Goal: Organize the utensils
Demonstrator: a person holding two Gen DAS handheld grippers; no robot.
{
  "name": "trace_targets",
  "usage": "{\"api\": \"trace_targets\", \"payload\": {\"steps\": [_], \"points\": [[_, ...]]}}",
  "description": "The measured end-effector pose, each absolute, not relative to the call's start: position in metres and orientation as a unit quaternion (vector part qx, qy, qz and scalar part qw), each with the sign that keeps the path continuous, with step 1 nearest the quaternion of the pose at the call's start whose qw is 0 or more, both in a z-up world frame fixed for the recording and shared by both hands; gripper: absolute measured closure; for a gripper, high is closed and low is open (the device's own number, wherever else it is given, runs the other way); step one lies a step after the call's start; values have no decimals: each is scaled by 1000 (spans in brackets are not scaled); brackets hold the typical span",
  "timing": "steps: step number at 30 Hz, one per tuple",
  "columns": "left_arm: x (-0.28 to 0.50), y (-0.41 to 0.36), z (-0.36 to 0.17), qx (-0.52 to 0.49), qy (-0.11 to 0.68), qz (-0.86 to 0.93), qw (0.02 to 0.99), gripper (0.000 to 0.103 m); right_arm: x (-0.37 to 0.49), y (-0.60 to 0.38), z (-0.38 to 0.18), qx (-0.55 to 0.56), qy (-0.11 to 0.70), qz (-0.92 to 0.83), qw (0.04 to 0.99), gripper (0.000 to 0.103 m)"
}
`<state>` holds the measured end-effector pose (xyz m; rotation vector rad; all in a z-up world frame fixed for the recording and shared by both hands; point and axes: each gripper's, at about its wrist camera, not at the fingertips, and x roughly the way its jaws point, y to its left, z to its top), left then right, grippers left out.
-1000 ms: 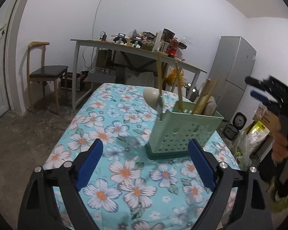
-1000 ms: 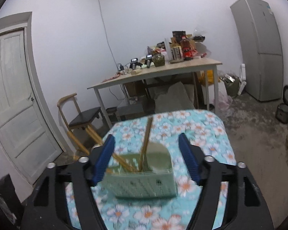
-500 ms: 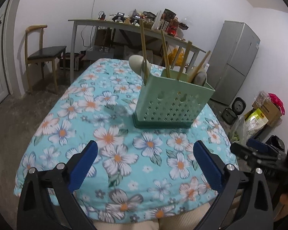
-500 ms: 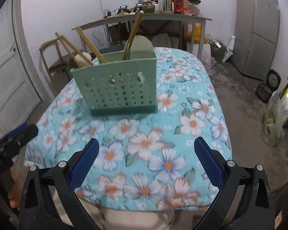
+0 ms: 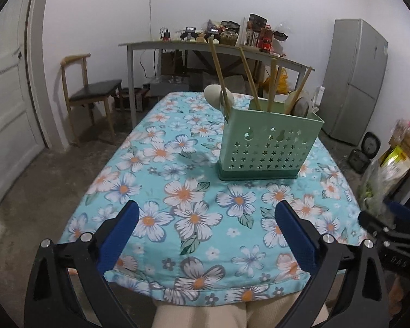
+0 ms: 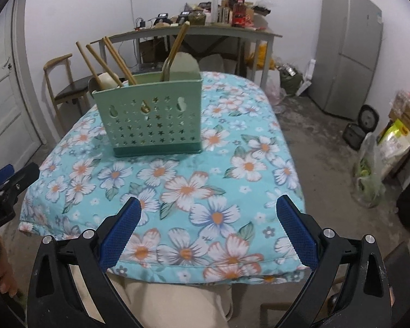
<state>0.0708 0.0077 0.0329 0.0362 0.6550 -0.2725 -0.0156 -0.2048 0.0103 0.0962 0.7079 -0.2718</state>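
A green perforated utensil holder (image 5: 269,143) (image 6: 151,121) stands upright on the floral tablecloth (image 5: 183,196) (image 6: 227,169). Several wooden chopsticks (image 5: 218,63) (image 6: 91,61) and pale spoons (image 5: 214,94) (image 6: 108,79) stick out of it. My left gripper (image 5: 206,231) is open and empty, back near the table's front edge, well short of the holder. My right gripper (image 6: 207,225) is likewise open and empty over the front edge. Each gripper shows at the side of the other's view: the right one (image 5: 391,224), the left one (image 6: 5,180).
Behind the table stand a cluttered long grey table (image 5: 205,46), a wooden chair (image 5: 93,93) and a door (image 5: 5,114) at left, a grey fridge (image 6: 347,52) at right. Bags and boxes (image 6: 391,142) lie on the floor to the right. The person's beige lap (image 6: 177,300) is below.
Both grippers have pulled back from the holder toward the table's front edge and tilted downward. The right jaws have spread wider, and the holder now looks farther away in both views.
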Motion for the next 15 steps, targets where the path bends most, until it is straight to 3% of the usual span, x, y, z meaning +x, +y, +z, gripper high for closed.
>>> {"api": "trace_targets", "payload": {"steps": [5,15], "points": [[63,-5,36,75,308,-139,938,5,-21,-205,14,33,328,-147,932,8],[67,-9,43,38,284,-139,948,5,-22,-217,16,49,318,-144,936,8]]}}
